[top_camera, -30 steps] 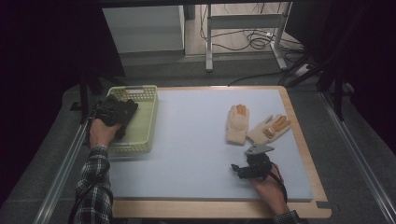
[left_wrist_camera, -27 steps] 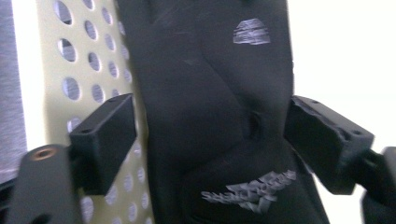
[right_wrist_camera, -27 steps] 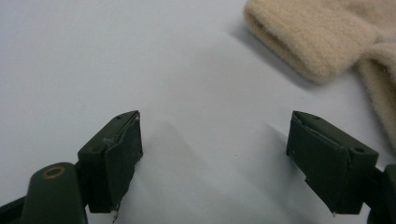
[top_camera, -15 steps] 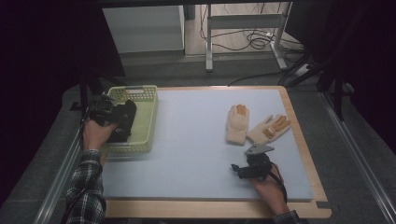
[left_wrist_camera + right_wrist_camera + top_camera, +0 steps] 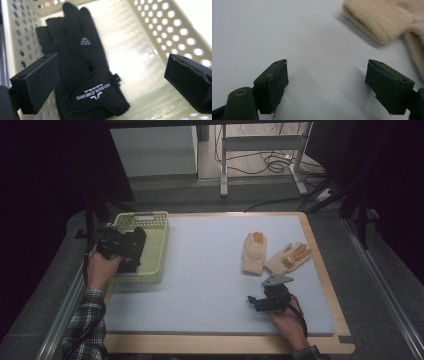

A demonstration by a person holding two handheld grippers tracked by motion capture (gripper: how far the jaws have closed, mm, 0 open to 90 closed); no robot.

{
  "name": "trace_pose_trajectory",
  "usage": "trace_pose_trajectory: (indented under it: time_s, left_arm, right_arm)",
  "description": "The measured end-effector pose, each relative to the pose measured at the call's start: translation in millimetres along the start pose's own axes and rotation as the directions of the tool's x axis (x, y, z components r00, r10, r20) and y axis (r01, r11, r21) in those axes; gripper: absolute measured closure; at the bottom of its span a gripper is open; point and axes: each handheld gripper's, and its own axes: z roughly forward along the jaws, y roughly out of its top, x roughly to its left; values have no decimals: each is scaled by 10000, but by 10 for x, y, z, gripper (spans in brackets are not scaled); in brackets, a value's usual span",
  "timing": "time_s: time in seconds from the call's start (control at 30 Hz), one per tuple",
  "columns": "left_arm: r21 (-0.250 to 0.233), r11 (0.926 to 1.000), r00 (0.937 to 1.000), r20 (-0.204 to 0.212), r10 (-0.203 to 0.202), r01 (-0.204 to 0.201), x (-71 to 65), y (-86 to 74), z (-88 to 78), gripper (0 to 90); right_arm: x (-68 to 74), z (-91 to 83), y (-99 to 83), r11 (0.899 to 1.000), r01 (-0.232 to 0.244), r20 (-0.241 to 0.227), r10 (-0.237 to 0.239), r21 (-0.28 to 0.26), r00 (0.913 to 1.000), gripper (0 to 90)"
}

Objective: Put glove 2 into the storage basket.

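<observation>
A black glove (image 5: 85,75) with white lettering lies flat on the floor of a pale green perforated basket (image 5: 159,245) at the table's left. My left gripper (image 5: 112,75) hovers just above the glove. Its jaws have just been opening and now stand wide, with the glove below them and untouched. In the high view the left gripper (image 5: 122,245) sits over the basket's left side. Two beige gloves with orange fingertips (image 5: 254,252) (image 5: 289,259) lie at the right of the blue mat. My right gripper (image 5: 255,302) rests low on the mat, just nearer than those gloves. It is open, with bare mat between its jaws (image 5: 325,82).
A blue-grey mat (image 5: 210,270) covers the wooden table, and a beige cuff (image 5: 382,20) lies just past my right gripper. The table frame's metal rails (image 5: 65,310) run along both sides. Table legs and cables (image 5: 270,165) stand on the floor beyond the far edge.
The left gripper has drawn slightly up and back over the basket, with the forearm shifting left. The right gripper and the beige gloves have not moved.
</observation>
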Motion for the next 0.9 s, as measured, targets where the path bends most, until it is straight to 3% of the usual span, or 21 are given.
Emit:
trace_pose_trajectory:
  time_s: [0.23,0.53,0.73,0.9]
  left_arm:
    - [-344,9985,9988,234,431,-423,-133,-13,-88,7]
    - [-855,9921,9928,691,980,-920,-367,-40,-176,7]
    - [-1304,9825,9813,1222,1487,-1327,-590,-110,-211,9]
    - [-1528,9738,9727,1343,1891,-1682,-757,-177,-207,10]
  right_arm:
    - [1,0,0,10000,-1,1,1,0,10000,178]
    - [0,-2,0,10000,10,4,-10,20,10000,179]
    - [1,-3,0,10000,-5,-1,5,24,10000,178]
    - [0,-3,0,10000,4,4,-4,20,10000,179]
